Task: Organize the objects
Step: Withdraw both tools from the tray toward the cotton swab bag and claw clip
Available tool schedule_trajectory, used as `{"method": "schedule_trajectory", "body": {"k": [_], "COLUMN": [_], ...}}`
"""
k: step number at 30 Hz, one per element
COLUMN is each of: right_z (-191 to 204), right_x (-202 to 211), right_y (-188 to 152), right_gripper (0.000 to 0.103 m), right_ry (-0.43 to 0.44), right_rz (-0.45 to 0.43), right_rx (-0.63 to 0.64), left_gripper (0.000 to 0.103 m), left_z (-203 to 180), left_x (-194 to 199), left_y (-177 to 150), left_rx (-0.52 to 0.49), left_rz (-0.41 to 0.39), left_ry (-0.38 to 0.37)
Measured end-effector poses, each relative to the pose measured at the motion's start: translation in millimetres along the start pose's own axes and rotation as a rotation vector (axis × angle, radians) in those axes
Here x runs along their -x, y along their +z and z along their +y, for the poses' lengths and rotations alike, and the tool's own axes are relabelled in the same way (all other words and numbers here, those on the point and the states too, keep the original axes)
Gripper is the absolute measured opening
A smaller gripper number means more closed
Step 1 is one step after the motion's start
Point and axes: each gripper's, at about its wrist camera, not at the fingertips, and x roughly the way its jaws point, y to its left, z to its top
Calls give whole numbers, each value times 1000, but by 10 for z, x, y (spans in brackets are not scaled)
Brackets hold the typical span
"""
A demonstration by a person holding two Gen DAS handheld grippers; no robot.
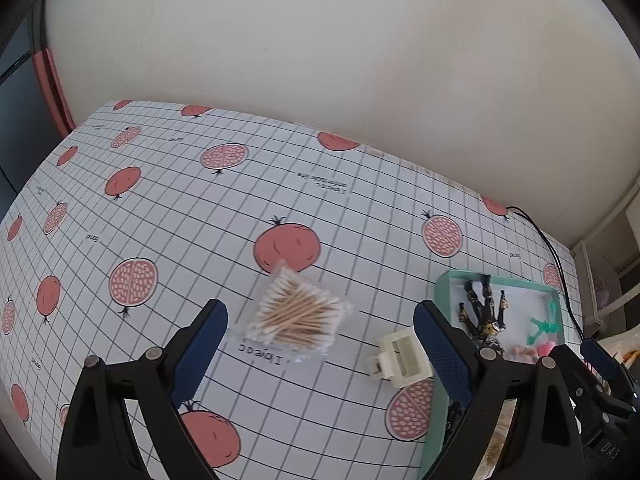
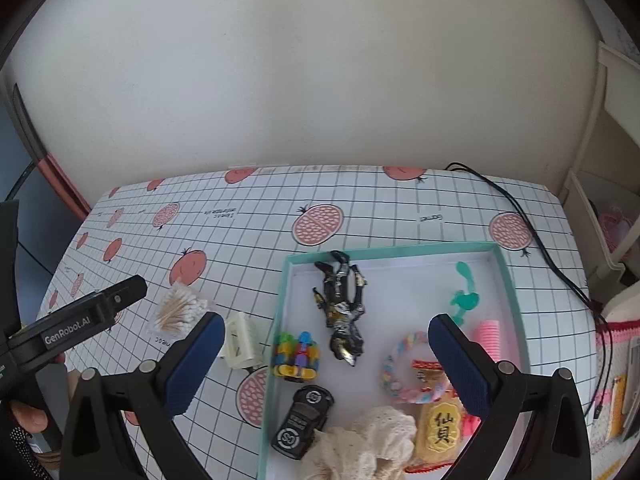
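Left wrist view: left gripper (image 1: 320,344) is spread wide, empty, with the cotton swab bag (image 1: 298,316) on the tablecloth (image 1: 160,208) at 12 o'clock between its fingers, sticks running 10-to-4. Right gripper (image 2: 326,348), also released, hangs over the tray (image 2: 276,320); the left is nearer

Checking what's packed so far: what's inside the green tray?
In the tray: action figure, toy car, block toy, braided ring, green figure, pink roll, lace cloth, snack packet. The cloth and right gripper hide parts.
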Motion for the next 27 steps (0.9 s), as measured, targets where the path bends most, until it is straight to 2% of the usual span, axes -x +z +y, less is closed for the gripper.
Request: {"method": "schedule_trajectory", "body": {"k": [6,12,19,27], "right_z": [405,664,723,782], "right_x": [-241,-494,-712,-831], "right_y": [-31,-118,-176,-228], "right_gripper": [103,103,97,87], "right_ry": [45,80,84,85], "right_rz": [38,78,112,129], "right_rx": [79,126,126,156], "left_gripper": [94,94,94,94], "left_z": [322,422,405,305], "left_x": [-24,-145,-387,-541], "left_y": [53,61,-1,-64], "left_rx": [32,27,-1,-26], "left_rz": [0,13,67,85], "left_ry": [20,-6,-39,-84]}}
